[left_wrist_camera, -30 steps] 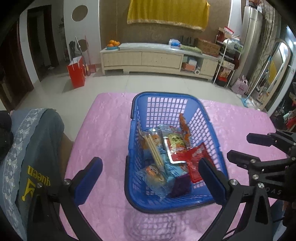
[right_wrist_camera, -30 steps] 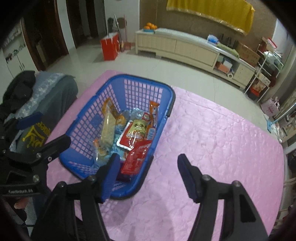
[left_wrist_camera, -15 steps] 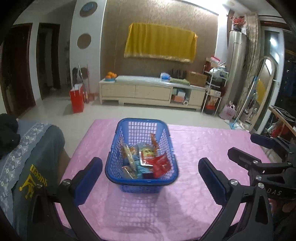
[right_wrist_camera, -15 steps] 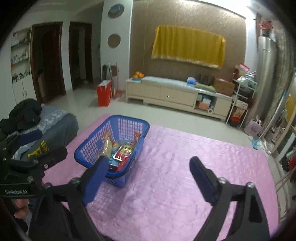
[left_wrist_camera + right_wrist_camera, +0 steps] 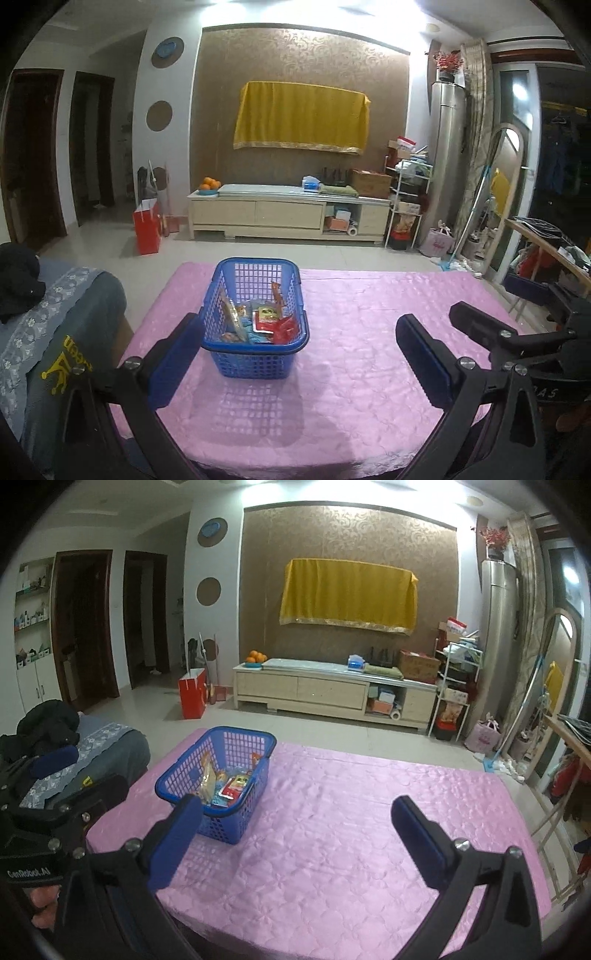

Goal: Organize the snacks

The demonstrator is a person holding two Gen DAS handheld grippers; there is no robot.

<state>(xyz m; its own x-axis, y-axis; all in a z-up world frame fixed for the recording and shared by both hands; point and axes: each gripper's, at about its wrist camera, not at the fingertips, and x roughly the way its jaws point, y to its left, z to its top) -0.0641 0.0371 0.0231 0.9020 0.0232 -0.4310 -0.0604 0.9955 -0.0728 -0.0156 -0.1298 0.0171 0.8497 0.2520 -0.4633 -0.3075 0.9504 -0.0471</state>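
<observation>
blue plastic lattice basket [image 5: 255,325] of snack packets [image 5: 264,321] on pink quilted tablecloth [image 5: 351,332] | left gripper [image 5: 299,354] spread wide, empty, basket beyond its left finger | right gripper [image 5: 295,830] opening (nothing between), basket ahead-left

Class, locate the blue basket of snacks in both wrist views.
The blue basket stands on the pink tablecloth, left of centre in both views, near the grey blanket.
</observation>
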